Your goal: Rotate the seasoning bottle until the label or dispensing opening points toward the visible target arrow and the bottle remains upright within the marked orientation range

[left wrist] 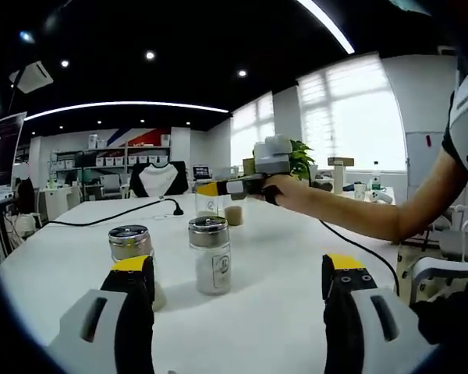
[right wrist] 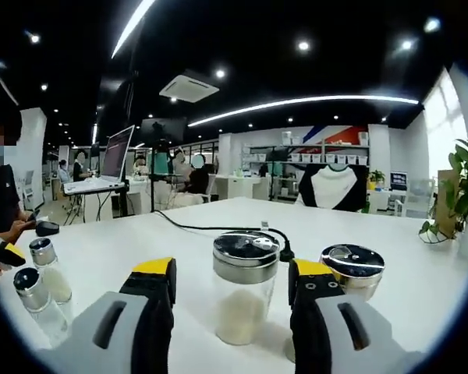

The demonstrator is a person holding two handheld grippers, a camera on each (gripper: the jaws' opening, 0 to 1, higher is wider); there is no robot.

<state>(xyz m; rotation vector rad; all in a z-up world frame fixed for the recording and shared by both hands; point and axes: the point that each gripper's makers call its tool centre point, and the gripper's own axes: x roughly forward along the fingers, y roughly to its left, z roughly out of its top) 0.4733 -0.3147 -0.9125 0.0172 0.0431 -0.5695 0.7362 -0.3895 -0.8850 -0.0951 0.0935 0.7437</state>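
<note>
Between the right claw's [right wrist: 230, 284] wide jaws stands the seasoning bottle [right wrist: 243, 287]; left claw [left wrist: 238, 276] wide.

We see a white table [right wrist: 179, 257] under clear glass seasoning bottles [right wrist: 244, 287] with shiny silver lids, pale powder inside. At twelve o'clock from our left fingers [left wrist: 132, 300], which are black with yellow tips on grey bodies, one bottle [left wrist: 210, 255] carries a white label. A black cable [right wrist: 218, 228] crosses the table. The plant [left wrist: 299, 158] is green.
</note>
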